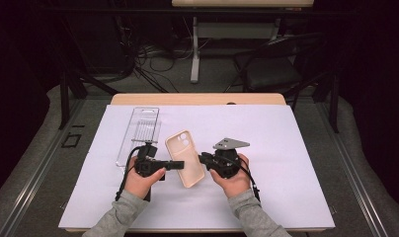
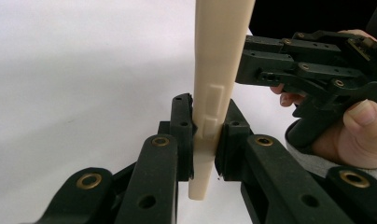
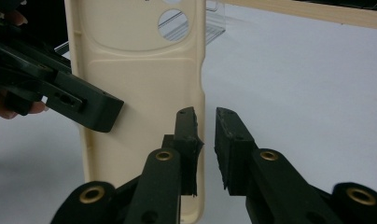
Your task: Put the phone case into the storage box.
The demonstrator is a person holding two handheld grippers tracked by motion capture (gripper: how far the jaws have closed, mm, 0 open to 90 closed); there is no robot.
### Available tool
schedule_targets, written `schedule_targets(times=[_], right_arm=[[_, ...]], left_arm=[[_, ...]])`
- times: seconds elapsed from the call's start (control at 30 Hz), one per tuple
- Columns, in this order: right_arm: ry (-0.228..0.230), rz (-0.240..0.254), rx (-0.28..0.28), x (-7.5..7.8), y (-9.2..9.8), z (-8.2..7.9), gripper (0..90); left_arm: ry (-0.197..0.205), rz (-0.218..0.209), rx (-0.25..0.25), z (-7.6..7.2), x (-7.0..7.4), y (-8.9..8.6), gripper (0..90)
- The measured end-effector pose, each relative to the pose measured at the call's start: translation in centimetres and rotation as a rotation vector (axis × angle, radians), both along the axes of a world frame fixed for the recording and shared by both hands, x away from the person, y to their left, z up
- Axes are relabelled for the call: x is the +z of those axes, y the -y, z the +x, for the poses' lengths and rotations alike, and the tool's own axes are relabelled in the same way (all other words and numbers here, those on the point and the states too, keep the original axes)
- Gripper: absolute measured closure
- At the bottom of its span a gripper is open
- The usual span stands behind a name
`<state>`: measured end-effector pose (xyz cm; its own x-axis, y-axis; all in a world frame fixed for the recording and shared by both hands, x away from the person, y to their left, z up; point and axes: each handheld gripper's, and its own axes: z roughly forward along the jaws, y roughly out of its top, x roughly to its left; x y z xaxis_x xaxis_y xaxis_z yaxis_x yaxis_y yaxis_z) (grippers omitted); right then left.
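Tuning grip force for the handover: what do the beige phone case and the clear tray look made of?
Phone case: looks like soft matte plastic or silicone; even beige, no glare, moulded button bumps along its edge in the left gripper view. Whether it is soft or rigid I can't tell.
Clear tray: hard transparent plastic by its look; see-through, glossy highlights, ribbed base.

Room is dim, w/ light falling mainly on the white sheet (image 1: 286,163) covering a light wood table (image 1: 197,99). Floor is grey carpet (image 1: 34,158), lighter strips along both sides. Behind the table a black chair (image 1: 274,71) stands at right, beside a white desk leg (image 1: 194,49) under a pale desktop edge (image 1: 242,3). Cables (image 1: 153,61) tangle on the floor at back left. Black frame legs (image 1: 64,98) at left & right.
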<state>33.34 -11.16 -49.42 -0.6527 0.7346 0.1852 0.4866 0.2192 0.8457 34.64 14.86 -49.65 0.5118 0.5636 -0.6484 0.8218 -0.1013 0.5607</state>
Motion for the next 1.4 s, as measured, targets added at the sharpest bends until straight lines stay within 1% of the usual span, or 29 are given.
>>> schedule_targets(times=[0.13, 0.2, 0.33, 0.47, 0.6, 0.63, 0.67, 0.73, 0.93, 1.0, 1.03, 1.1, 1.2, 1.27, 1.33, 1.4], right_arm=[[-0.006, 0.014, 0.016, 0.1, 0.3, 0.1, 76.0], [-0.003, 0.014, 0.018, 0.2, 0.4, 0.1, 74.4], [0.004, 0.018, 0.022, 0.3, 0.6, 0.0, 72.2], [0.011, 0.017, 0.030, 0.4, 0.7, 0.1, 70.2], [0.012, 0.032, 0.040, 0.6, 0.9, 0.1, 66.6], [0.010, 0.040, 0.050, 0.7, 1.0, 0.2, 64.1], [0.010, 0.040, 0.050, 0.7, 1.0, 0.2, 64.1], [0.025, 0.036, 0.062, 0.8, 1.2, 0.3, 61.2], [0.031, 0.036, 0.102, 1.1, 1.4, 0.4, 53.0], [0.036, 0.026, 0.115, 1.3, 1.4, 0.4, 50.2], [0.036, 0.026, 0.115, 1.3, 1.4, 0.4, 50.2], [0.045, 0.023, 0.132, 1.4, 1.4, 0.3, 50.1], [0.051, 0.027, 0.144, 1.5, 1.5, 0.3, 50.2], [0.044, 0.035, 0.161, 1.5, 1.5, 0.3, 51.0], [0.037, 0.035, 0.165, 1.5, 1.5, 0.2, 51.9], [0.031, 0.040, 0.184, 1.4, 1.6, 0.2, 54.3]], left_arm=[[0.035, 0.003, -0.020, 0.0, 0.1, -0.1, 80.0], [0.052, 0.012, -0.030, 0.0, 0.2, -0.1, 80.0], [0.106, 0.028, -0.048, -0.1, 0.3, -0.1, 79.9], [0.139, 0.034, -0.056, 0.0, 0.5, -0.4, 79.9], [0.175, 0.052, -0.066, 0.0, 0.6, -0.6, 79.9], [0.182, 0.054, -0.066, 0.0, 0.7, -0.6, 79.9], [0.190, 0.057, -0.069, 0.0, 0.7, -0.7, 79.9], [0.198, 0.056, -0.074, 0.0, 0.8, -0.8, 79.9], [0.239, 0.067, -0.100, 0.0, 1.2, -1.2, 79.9], [0.250, 0.057, -0.109, 0.0, 1.3, -1.3, 79.9], [0.251, 0.053, -0.113, 0.0, 1.4, -1.4, 79.9], [0.262, 0.056, -0.119, 0.0, 1.5, -1.5, 79.9], [0.264, 0.055, -0.127, 0.1, 1.6, -1.8, 79.9], [0.270, 0.048, -0.137, 0.1, 1.7, -2.0, 79.9], [0.280, 0.049, -0.145, 0.1, 1.8, -2.1, 79.9], [0.290, 0.045, -0.159, 0.1, 2.0, -2.2, 80.0]])
